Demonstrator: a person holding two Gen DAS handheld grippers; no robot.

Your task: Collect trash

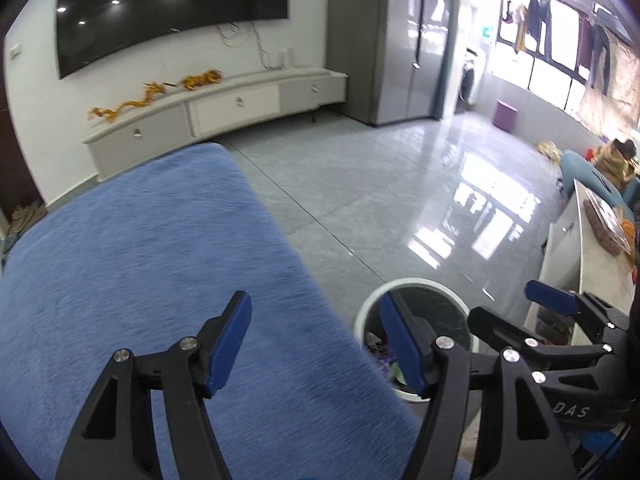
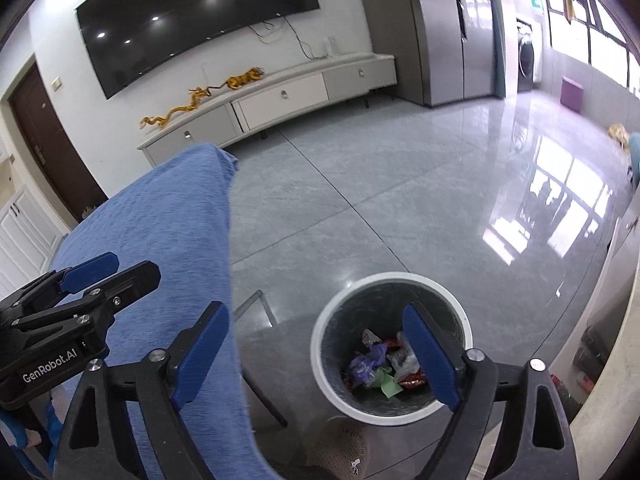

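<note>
A round bin with a white rim (image 2: 320,344) stands on the grey tile floor beside a table draped in blue cloth (image 2: 168,220). Crumpled wrappers (image 2: 380,368) in purple, green, red and white lie at its bottom. My right gripper (image 2: 316,312) hangs above the bin, open wide, nothing between its blue pads. My left gripper (image 1: 314,304) is open and empty too, over the edge of the blue cloth (image 1: 140,260), with the bin's rim (image 1: 362,312) just to its right. Each gripper shows in the other's view: the right gripper (image 1: 516,308) and the left gripper (image 2: 120,270).
A metal frame (image 2: 260,304) shows under the cloth's edge. A pale counter (image 1: 592,248) with food on it runs along the right. Across the shiny floor (image 2: 400,184) stand a low TV cabinet (image 2: 280,100), a wall TV, a grey fridge (image 1: 400,40) and a purple stool (image 1: 505,115).
</note>
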